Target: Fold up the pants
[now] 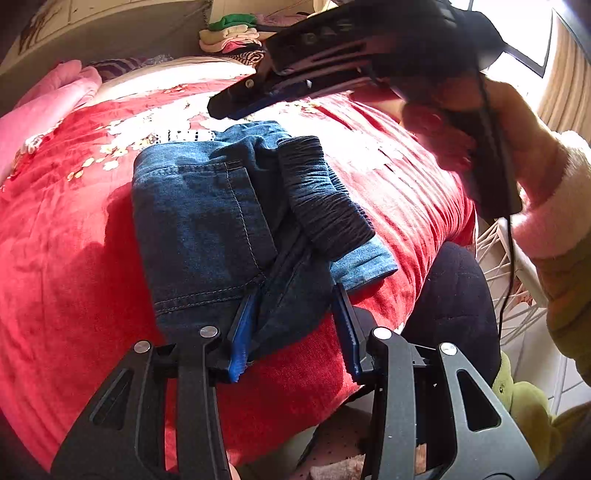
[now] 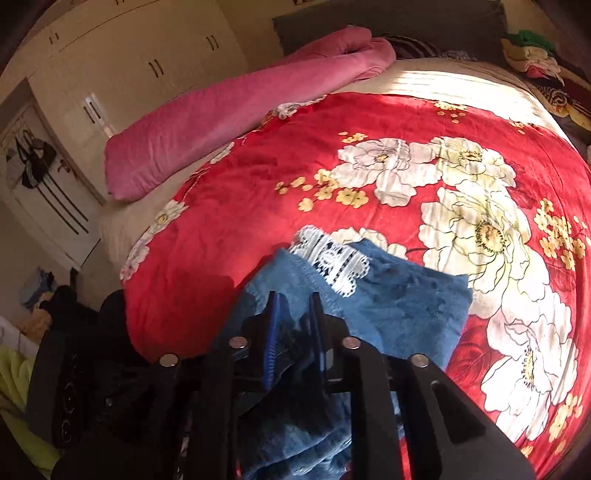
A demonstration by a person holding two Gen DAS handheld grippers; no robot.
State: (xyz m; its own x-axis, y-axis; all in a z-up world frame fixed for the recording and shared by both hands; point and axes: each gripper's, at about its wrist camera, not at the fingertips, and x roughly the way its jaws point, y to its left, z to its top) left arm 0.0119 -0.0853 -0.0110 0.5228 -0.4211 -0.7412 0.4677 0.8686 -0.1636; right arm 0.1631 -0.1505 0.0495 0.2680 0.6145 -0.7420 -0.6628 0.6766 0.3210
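Observation:
The blue denim pants [image 1: 207,221] lie folded in a bundle on the red flowered blanket [image 1: 66,258], with a dark ribbed waistband [image 1: 321,199] on top at the right. My left gripper [image 1: 295,325] is open, its blue pads either side of the bundle's near edge. My right gripper [image 1: 236,99] hovers above the far end of the pants, jaws nearly together and empty. In the right wrist view the pants [image 2: 399,306] and their white lace trim [image 2: 328,258] lie just beyond the right gripper [image 2: 295,332].
A pink pillow [image 2: 221,122] lies at the far side of the bed. Folded clothes [image 1: 232,33] are stacked by the headboard. A white wire basket [image 1: 513,280] and a green plush toy [image 1: 524,406] are beside the bed. Wardrobe doors [image 2: 110,74] stand behind.

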